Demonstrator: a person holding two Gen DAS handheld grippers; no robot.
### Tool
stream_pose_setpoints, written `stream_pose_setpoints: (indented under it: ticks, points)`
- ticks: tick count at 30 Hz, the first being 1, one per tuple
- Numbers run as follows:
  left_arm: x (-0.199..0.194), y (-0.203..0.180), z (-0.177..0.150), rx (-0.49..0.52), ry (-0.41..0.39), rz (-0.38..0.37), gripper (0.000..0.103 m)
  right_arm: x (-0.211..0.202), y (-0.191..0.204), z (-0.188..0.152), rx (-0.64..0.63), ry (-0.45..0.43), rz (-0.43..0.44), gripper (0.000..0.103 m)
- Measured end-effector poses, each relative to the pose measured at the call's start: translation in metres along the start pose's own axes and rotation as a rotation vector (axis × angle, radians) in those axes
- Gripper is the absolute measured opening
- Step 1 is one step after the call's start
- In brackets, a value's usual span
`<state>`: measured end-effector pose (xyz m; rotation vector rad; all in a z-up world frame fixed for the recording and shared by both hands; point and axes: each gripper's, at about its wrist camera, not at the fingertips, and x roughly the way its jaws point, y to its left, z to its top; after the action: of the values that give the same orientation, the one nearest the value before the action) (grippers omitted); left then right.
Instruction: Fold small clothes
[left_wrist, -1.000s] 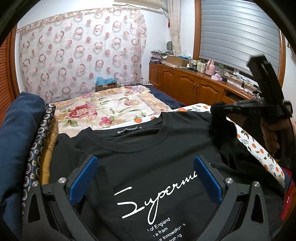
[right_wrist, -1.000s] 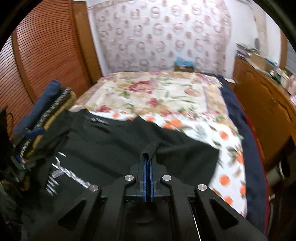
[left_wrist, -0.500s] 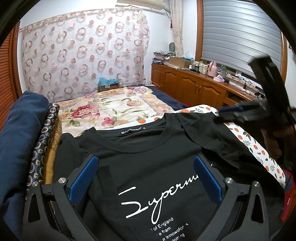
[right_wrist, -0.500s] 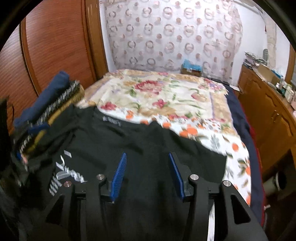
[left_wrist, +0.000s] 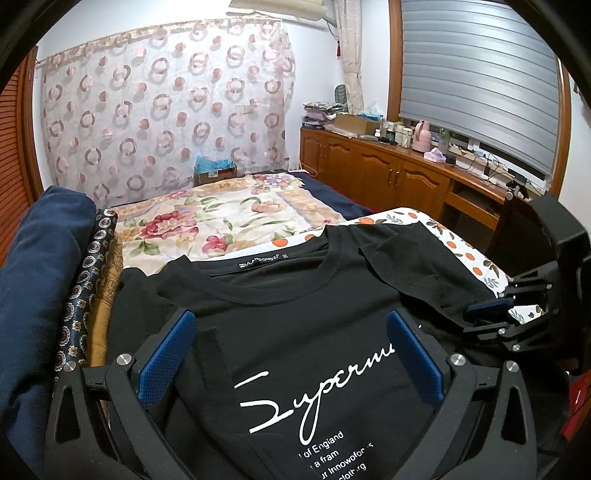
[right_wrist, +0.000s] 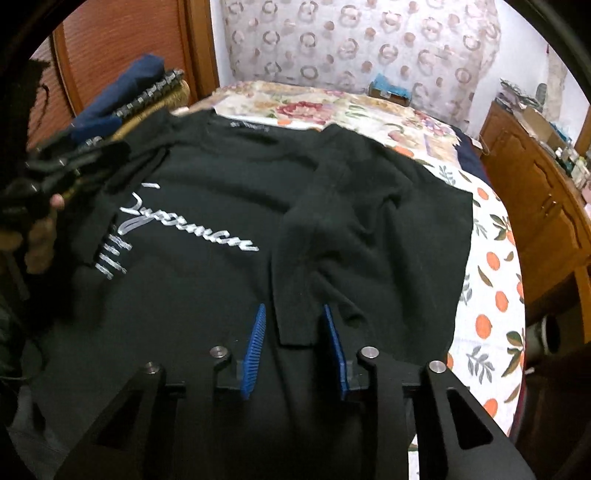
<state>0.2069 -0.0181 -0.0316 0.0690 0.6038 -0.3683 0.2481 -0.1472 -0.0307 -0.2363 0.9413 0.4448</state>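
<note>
A black T-shirt (left_wrist: 295, 306) with white script print lies face up on the bed; it also shows in the right wrist view (right_wrist: 207, 280). Its right sleeve (right_wrist: 325, 236) is folded inward across the chest. My left gripper (left_wrist: 291, 358) is open and empty, low over the shirt's print. My right gripper (right_wrist: 295, 328) is open, just above the folded sleeve's cuff, which lies between its jaws. The right gripper also shows at the right edge of the left wrist view (left_wrist: 491, 314). The left gripper appears blurred at the left of the right wrist view (right_wrist: 48, 166).
The shirt lies on an orange-print sheet (right_wrist: 491, 295) over a floral bedspread (left_wrist: 207, 218). Folded dark cloths (left_wrist: 48, 280) are stacked at the shirt's left. A wooden cabinet (left_wrist: 391, 173) with clutter runs along the right wall. A patterned curtain (left_wrist: 162, 122) hangs behind.
My right gripper was shut on the sleeve, carried it inward over the chest, then opened and let it go. It has since drawn back and lower. My left gripper stayed open.
</note>
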Motion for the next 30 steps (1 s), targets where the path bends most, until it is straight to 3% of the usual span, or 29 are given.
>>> stream_pose_setpoints:
  ticks: [2,5,9,16,21,27,28,30]
  points:
    - [-0.001,0.001,0.000,-0.002,-0.002,0.002,0.103,0.002,0.001,0.000,-0.009,0.004,-0.020,0.016]
    - [-0.003,0.002,0.002,-0.005,-0.004,0.006,0.103,0.002,0.004,0.001,-0.027,0.005,-0.014,0.005]
    - [-0.004,0.003,0.002,-0.006,-0.009,0.008,0.103,-0.007,0.008,0.006,-0.023,-0.030,0.018,0.002]
    - [-0.003,0.006,0.003,-0.008,-0.012,0.019,0.103,-0.018,0.014,0.015,0.015,-0.060,0.155,0.002]
    - [-0.003,0.006,0.003,-0.008,-0.011,0.018,0.103,-0.014,0.018,0.013,0.005,-0.062,0.148,0.002]
    - [-0.004,0.007,0.003,-0.009,-0.015,0.024,0.103,-0.014,0.007,0.015,0.027,-0.096,0.083,0.009]
    - [-0.004,0.008,0.003,-0.010,-0.017,0.023,0.103,-0.013,0.006,0.015,0.024,-0.103,0.072,0.013]
    - [-0.003,0.011,0.003,-0.013,-0.018,0.024,0.103,-0.010,0.002,0.017,0.016,-0.112,0.046,0.032]
